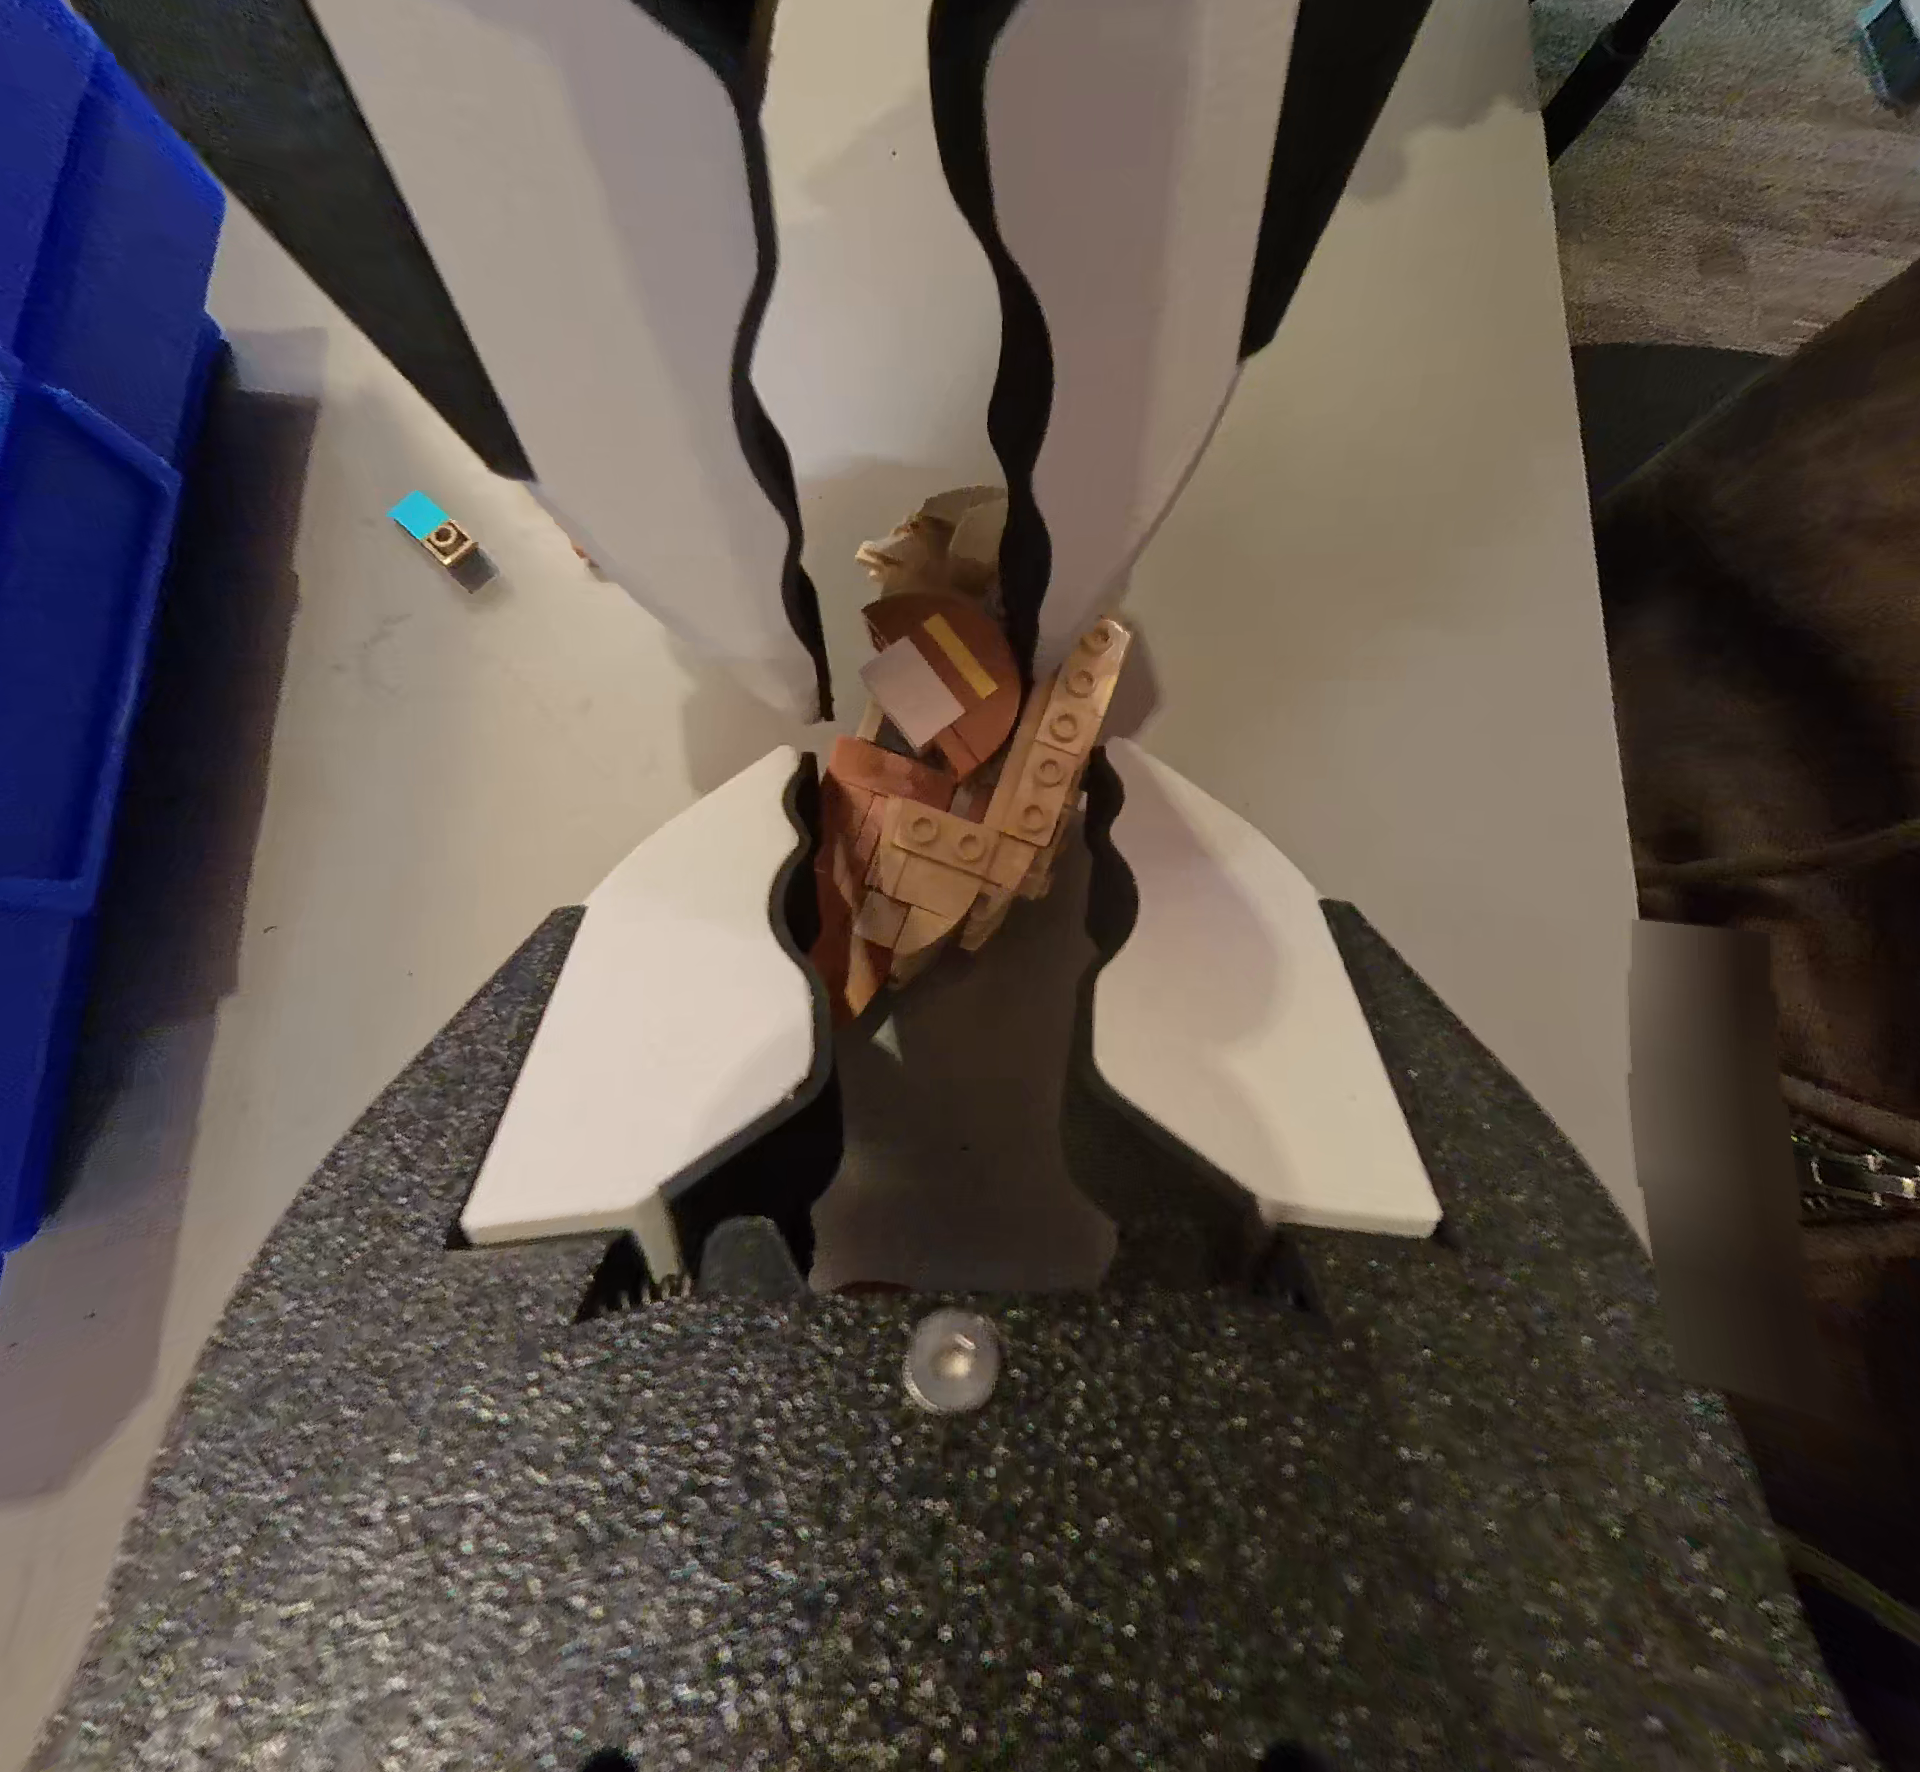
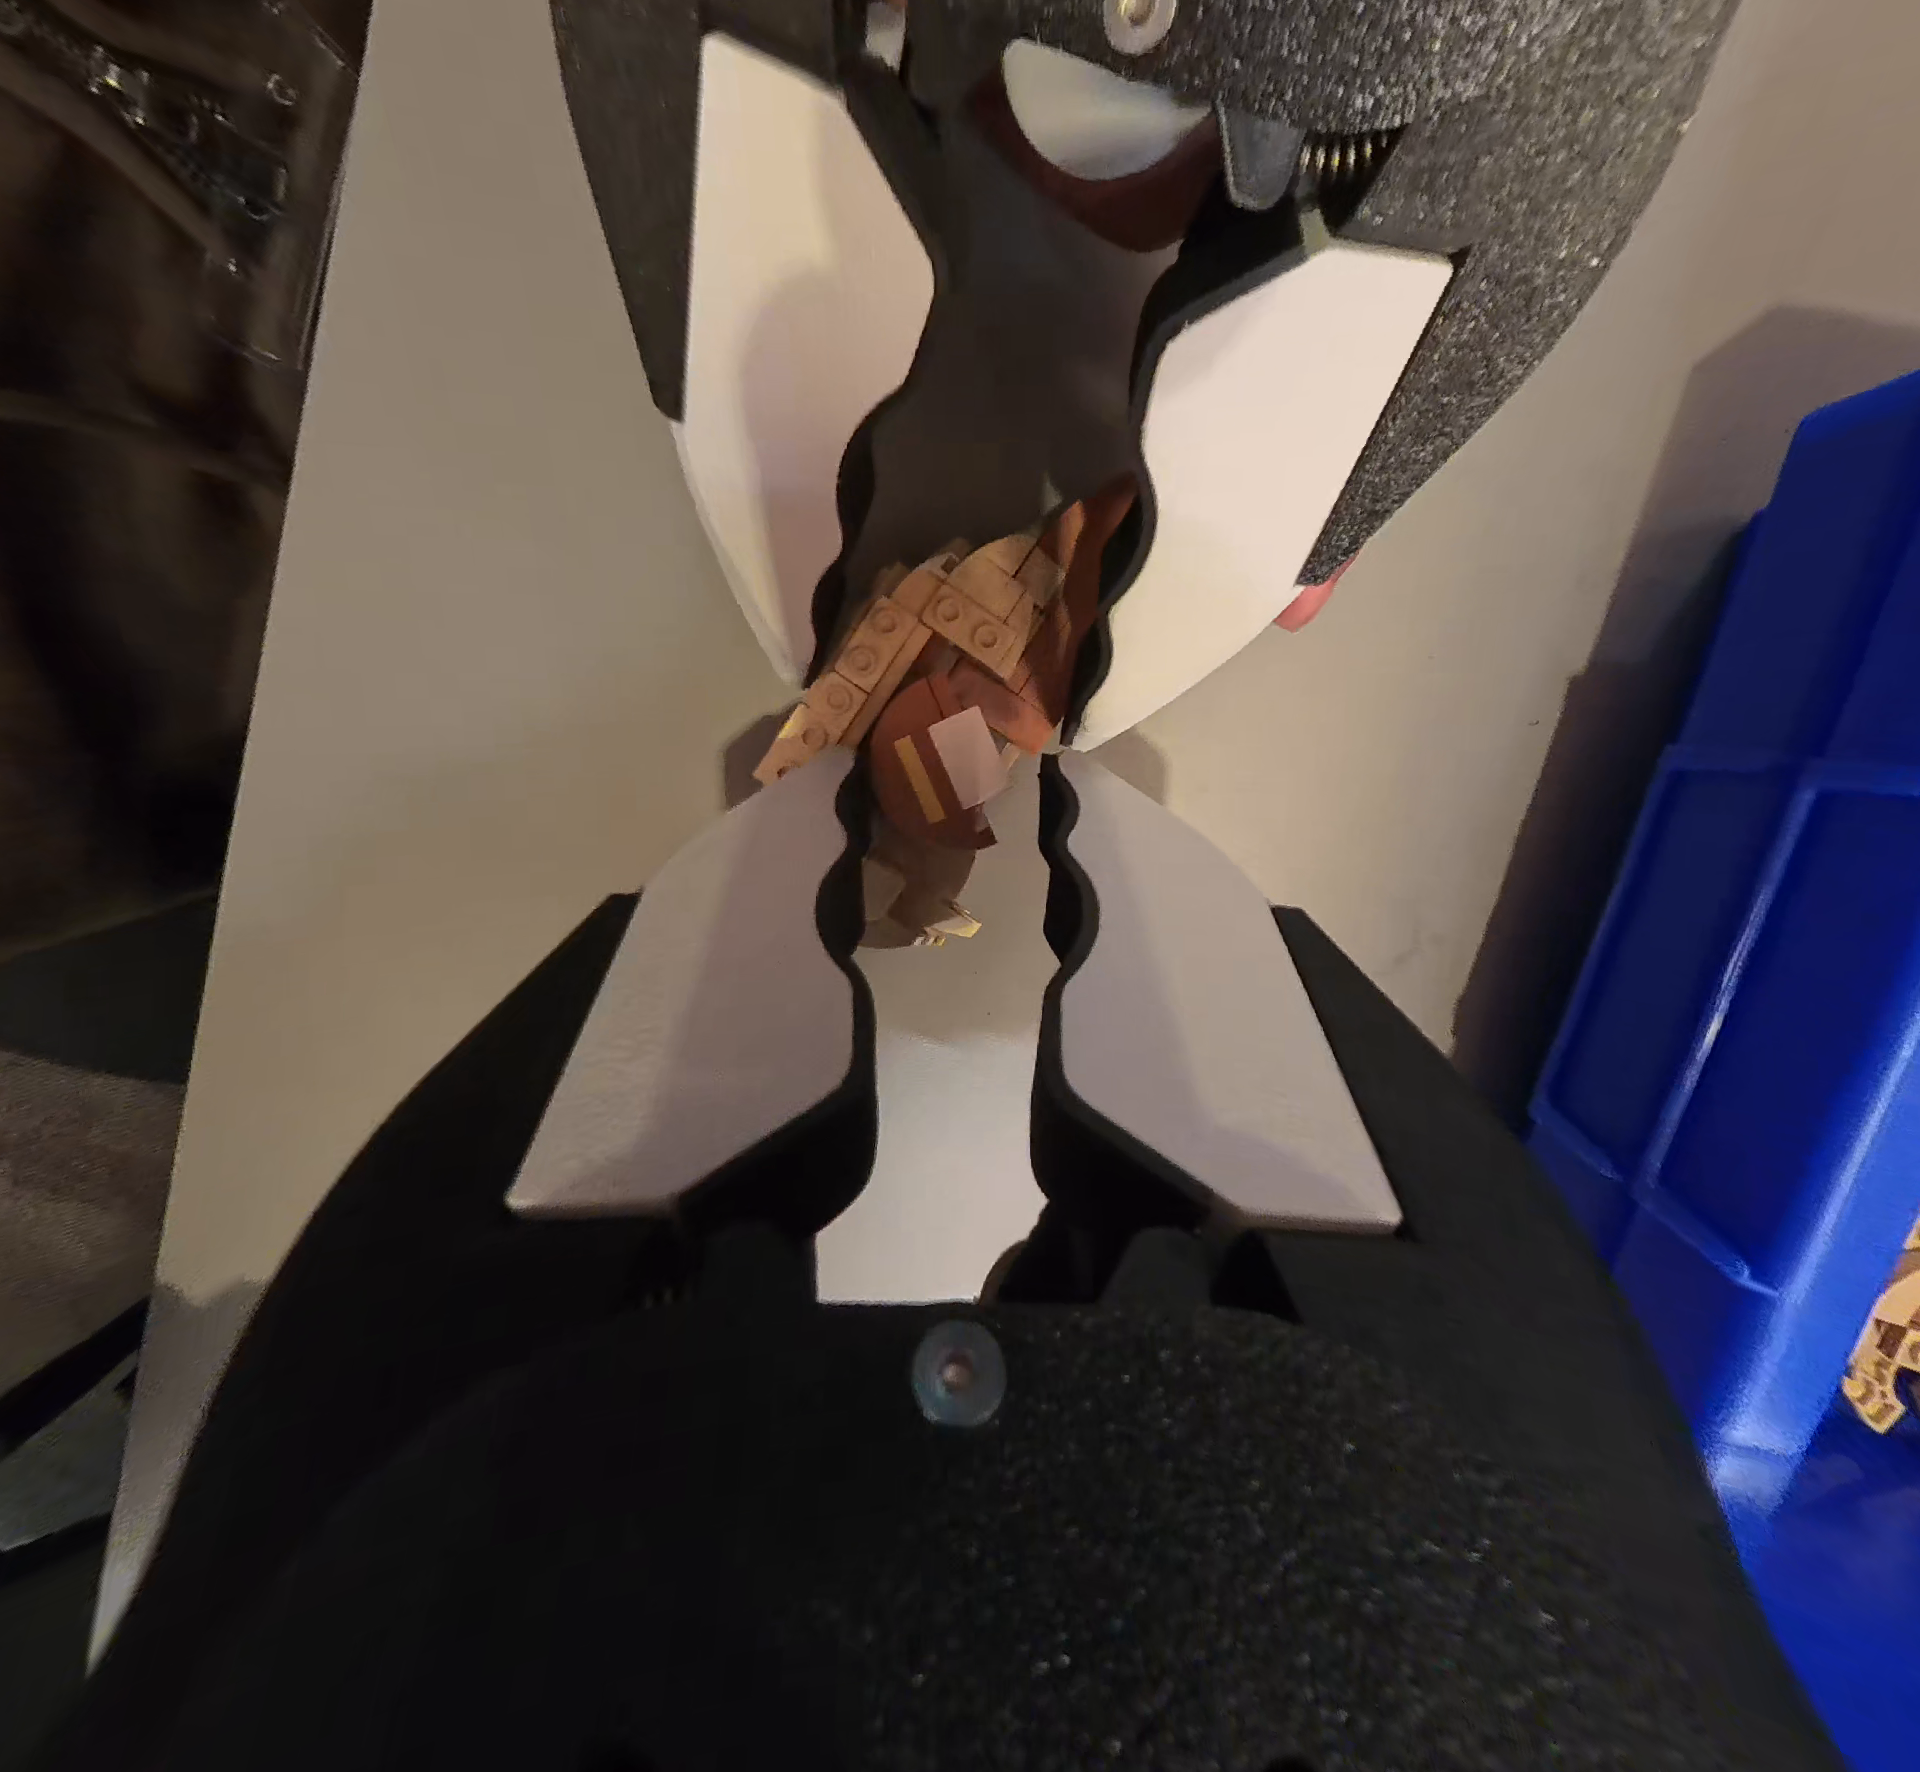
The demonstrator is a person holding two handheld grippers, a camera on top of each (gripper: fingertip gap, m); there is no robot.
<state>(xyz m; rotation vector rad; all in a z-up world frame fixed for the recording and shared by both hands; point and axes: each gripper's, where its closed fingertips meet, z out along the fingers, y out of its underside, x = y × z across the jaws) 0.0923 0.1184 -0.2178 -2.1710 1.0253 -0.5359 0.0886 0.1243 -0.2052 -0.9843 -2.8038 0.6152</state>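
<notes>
White table [image 1: 436, 735] carries everything, its right edge giving way to grey carpet [image 1: 1714, 195] and a person's dark garment [image 1: 1766, 787]. Left of the brick model, a blue bin [image 1: 94, 579] stands against the table; only the right wrist view shows tan bricks [image 2: 1886, 1400] inside it, and only the left wrist view shows a small loose brick piece [image 1: 445, 540] between bin and model. The brown-and-tan brick model [image 1: 935, 818] sits mid-table, clamped by the left tool [image 1: 951, 849]. The right tool [image 2: 951, 849] stands apart around its end, one pad touching, the other clear.
</notes>
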